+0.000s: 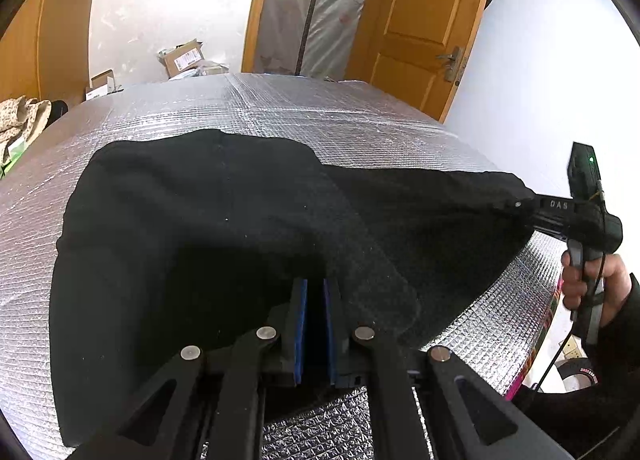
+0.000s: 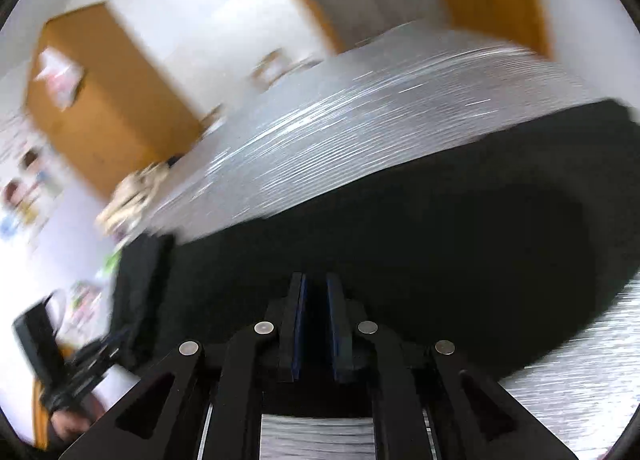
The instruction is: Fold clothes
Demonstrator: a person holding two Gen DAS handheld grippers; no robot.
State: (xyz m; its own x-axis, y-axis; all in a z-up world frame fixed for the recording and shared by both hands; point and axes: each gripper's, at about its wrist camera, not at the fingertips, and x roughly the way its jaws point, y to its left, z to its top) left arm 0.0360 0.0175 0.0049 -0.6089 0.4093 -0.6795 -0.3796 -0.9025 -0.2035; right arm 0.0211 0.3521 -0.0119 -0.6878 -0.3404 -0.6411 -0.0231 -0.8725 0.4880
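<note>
A black garment (image 1: 224, 228) lies spread over the silver, quilted foil cover of the surface (image 1: 280, 108), reaching from the near edge toward the middle. Its near hem is lifted off the foil at two points. The left gripper (image 1: 316, 300) grips the hem at the near edge; its blue-padded jaws stand narrow with dark cloth between them. Toward the right edge of the surface, the right gripper (image 1: 524, 206) pinches another part of the same hem, pulling the cloth into a taut point raised above the foil. A hand (image 1: 592, 284) in a dark sleeve holds that gripper's handle, and a small green light shows on its body.

In the right wrist view, which is smeared by motion blur, the garment (image 2: 400, 228) fills the lower half of the picture, and the right gripper's (image 2: 316, 300) jaws are narrow with black cloth between the pads. The left gripper (image 2: 92, 356) shows at the far left as a blurred dark shape.

Beyond the far edge of the surface stand an orange wooden door (image 1: 420, 12) with a metal handle, a plastic-sheeted doorway, and cardboard boxes (image 1: 184, 58) on the floor. A patterned cloth (image 1: 20, 120) lies by the left edge.
</note>
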